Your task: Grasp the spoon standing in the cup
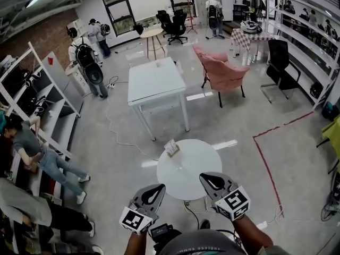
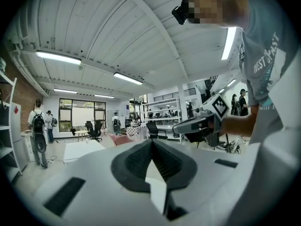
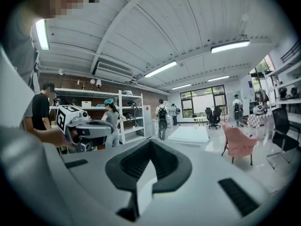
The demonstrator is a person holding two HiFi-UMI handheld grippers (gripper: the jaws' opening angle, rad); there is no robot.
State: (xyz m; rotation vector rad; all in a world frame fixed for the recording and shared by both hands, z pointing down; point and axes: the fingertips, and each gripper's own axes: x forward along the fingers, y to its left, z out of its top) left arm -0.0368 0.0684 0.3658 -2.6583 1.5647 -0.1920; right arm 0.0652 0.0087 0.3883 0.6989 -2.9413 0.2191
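A small pale cup [image 1: 171,147] stands at the far left edge of the round white table [image 1: 191,166]; something thin sticks out of it, too small to tell as a spoon. My left gripper [image 1: 152,195] and right gripper [image 1: 214,183] are held side by side at the table's near edge, well short of the cup, both shut and holding nothing. In the left gripper view the left gripper [image 2: 151,142] points out into the room, with the right gripper [image 2: 202,122] beside it. The right gripper [image 3: 150,142] likewise faces the room, and the left gripper [image 3: 77,121] shows at its left. Neither gripper view shows the cup.
A white square table [image 1: 155,81] stands beyond the round one, a pink armchair [image 1: 223,73] to its right. Shelving [image 1: 37,105] with people beside it lines the left. Red tape [image 1: 265,158] marks the floor at the right, and a cable [image 1: 114,129] runs across it.
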